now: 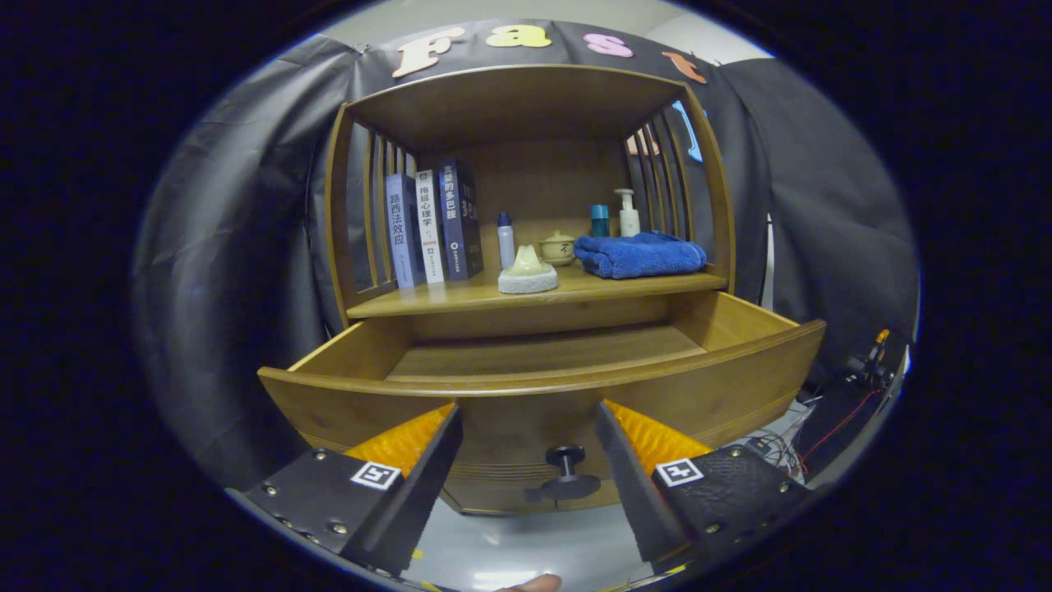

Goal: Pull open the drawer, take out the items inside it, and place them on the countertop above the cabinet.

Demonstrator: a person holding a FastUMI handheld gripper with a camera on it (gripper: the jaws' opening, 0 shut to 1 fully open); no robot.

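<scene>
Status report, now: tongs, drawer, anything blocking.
Tongs open, empty, straddling the drawer knob without touching. Drawer pulled out; visible floor bare. Towel, books, bottles on countertop. Nothing blocking.

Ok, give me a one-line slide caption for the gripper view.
Open claw straddles the knob of a pulled-out wooden drawer, below a countertop holding books and a blue towel.

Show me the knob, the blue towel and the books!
knob [567, 457], gripper view, its round head, between the open jaws.
towel [639, 254], gripper view, middle of its folded top.
books [431, 225], gripper view, middle book's spine.
</scene>
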